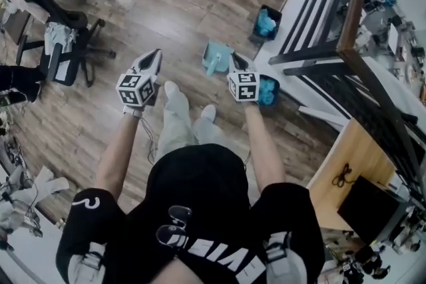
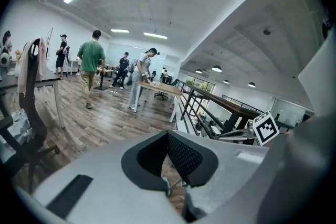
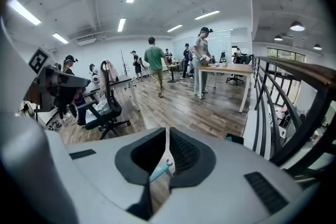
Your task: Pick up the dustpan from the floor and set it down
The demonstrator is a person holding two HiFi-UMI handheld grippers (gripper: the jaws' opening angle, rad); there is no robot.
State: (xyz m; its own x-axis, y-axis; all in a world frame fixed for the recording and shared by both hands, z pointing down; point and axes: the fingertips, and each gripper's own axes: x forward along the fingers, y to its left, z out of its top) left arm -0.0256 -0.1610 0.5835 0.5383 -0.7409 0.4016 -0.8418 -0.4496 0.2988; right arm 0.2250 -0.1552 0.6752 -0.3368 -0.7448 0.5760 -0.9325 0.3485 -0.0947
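The teal dustpan (image 1: 216, 58) lies on the wooden floor, just ahead of the person's feet. My right gripper (image 1: 235, 58) hovers right next to its right edge, jaws shut with nothing held. In the right gripper view the jaws (image 3: 167, 134) meet in a thin slit, through which a sliver of the dustpan (image 3: 156, 170) shows. My left gripper (image 1: 154, 54) hangs further left over bare floor, well apart from the dustpan; its jaws (image 2: 168, 136) also look closed and empty.
A black bin with a teal thing in it (image 1: 266, 22) stands beyond the dustpan by a dark railing (image 1: 333, 43). Another teal object (image 1: 269, 91) sits right of my right gripper. An office chair (image 1: 60, 50) stands at left, a wooden table (image 1: 346, 163) at right. People walk far off (image 3: 155, 63).
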